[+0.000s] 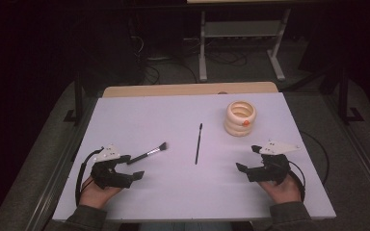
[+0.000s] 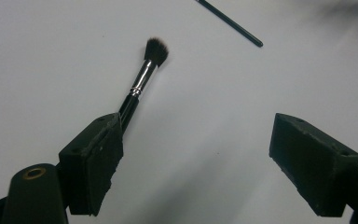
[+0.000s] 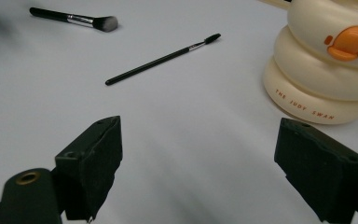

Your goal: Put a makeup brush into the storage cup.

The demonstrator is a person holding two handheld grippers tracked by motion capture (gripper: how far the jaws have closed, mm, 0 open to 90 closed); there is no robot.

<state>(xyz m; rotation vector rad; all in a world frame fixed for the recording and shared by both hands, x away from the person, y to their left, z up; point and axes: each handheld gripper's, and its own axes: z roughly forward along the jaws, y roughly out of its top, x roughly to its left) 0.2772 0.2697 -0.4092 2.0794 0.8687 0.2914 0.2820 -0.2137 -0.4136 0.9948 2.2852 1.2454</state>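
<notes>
On the white table (image 1: 173, 192) lie a black makeup brush (image 1: 147, 154) with a silver ferrule and a thin black spoolie wand (image 1: 198, 143). At the far right stands a cream ringed holder (image 1: 240, 118) with an orange duck mark. My left gripper (image 1: 132, 167) rests low at the near left, open and with nothing between its jaws, just short of the brush's handle end. In the left gripper view the brush (image 2: 142, 77) runs up from behind the left jaw of the gripper (image 2: 200, 163). My right gripper (image 1: 247, 158) stands open in front of the holder (image 3: 326, 65).
A bare wooden strip (image 1: 188, 89) borders the table's far edge. Beyond it stands a grey metal frame (image 1: 241, 29) amid cables on the dark floor. The spoolie (image 3: 163, 58) and the brush (image 3: 74, 18) lie farther off in the right gripper view.
</notes>
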